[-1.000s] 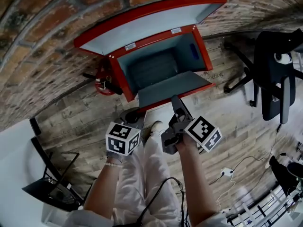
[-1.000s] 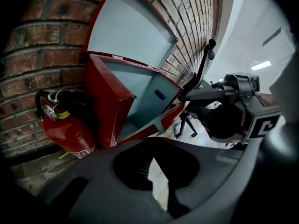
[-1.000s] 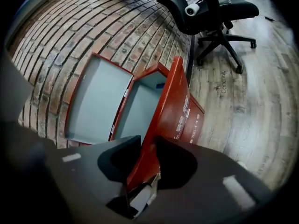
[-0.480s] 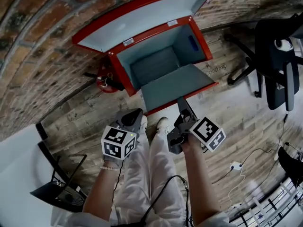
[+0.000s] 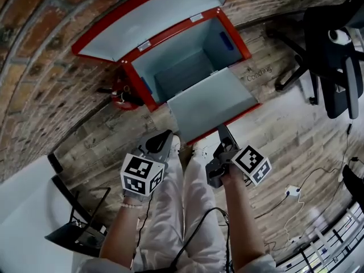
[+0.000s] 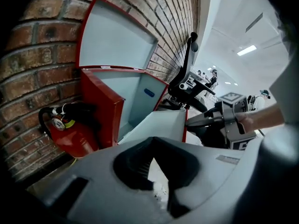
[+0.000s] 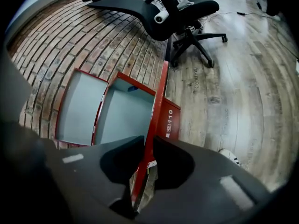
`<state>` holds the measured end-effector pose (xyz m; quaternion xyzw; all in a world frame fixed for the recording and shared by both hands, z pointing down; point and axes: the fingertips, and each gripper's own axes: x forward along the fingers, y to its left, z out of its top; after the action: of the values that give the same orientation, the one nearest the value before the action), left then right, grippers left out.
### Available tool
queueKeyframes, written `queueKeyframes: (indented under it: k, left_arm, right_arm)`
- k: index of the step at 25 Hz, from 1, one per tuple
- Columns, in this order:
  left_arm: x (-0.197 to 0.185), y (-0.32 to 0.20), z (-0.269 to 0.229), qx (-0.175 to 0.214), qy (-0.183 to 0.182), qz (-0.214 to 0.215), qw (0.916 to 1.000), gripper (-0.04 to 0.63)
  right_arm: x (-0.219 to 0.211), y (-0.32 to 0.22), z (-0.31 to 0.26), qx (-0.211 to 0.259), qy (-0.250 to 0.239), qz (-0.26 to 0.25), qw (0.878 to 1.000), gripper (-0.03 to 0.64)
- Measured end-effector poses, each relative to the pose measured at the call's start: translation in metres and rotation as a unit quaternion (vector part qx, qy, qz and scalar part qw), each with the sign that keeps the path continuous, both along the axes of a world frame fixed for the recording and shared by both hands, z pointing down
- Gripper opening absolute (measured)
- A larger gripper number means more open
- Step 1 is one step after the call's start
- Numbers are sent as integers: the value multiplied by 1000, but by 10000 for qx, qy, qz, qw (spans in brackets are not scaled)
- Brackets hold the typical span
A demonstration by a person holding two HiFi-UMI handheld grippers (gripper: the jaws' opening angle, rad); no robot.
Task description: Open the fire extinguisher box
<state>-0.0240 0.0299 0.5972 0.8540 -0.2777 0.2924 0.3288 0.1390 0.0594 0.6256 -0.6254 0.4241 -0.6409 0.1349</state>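
Right gripper: clamped on the thin red rim of the box's front flap, at the flap's near corner. The jaws have just been closing, and the rim runs straight between them.

Left gripper: jaws together with nothing between them, held clear of the box on its near side and not touching the flap.

The box sits on the floor with its back to the brick wall. Its lid is thrown up against the bricks and the front flap is swung out toward us, hinged along the box's bottom front edge. The pale inside looks bare. We judge the opening nearly done, with the flap only needing to be laid flat.

Handling, as we judge it:
- Painted sheet metal, so stiff and not heavy.
- The smooth paint may be slick under the pads.
- The red rim is the sensible hold, since the broad face gives no purchase.
- If let go early, the flap would likely drop and bang.

A red fire extinguisher stands outside the box, just beside its left wall and against the bricks.

The floor is pale wood plank. A black office chair stands well to the right of the box. A white plug on a cable lies well in front of the box, to the right.
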Motion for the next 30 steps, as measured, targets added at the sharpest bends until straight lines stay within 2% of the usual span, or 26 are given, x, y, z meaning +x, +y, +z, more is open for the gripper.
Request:
queueKeyframes:
  k: [9,15,20,30]
  left_arm:
    - [5,2,2,79,21,134,9999,0]
    - [6,7,12,78,-5,284,9996,0]
    - [11,7,20,98,140,368,9992,0]
    - [14,-5,45,180,160,592,9980,0]
  right_arm:
    - [13,39,52,-127,-224,598,9979,63]
    - [17,53,89,-293,-205,655,9972,63]
    - [20,61,122,-404,-171,691,9966,60]
    - [20,62,194,-789,-35,565,9953,44]
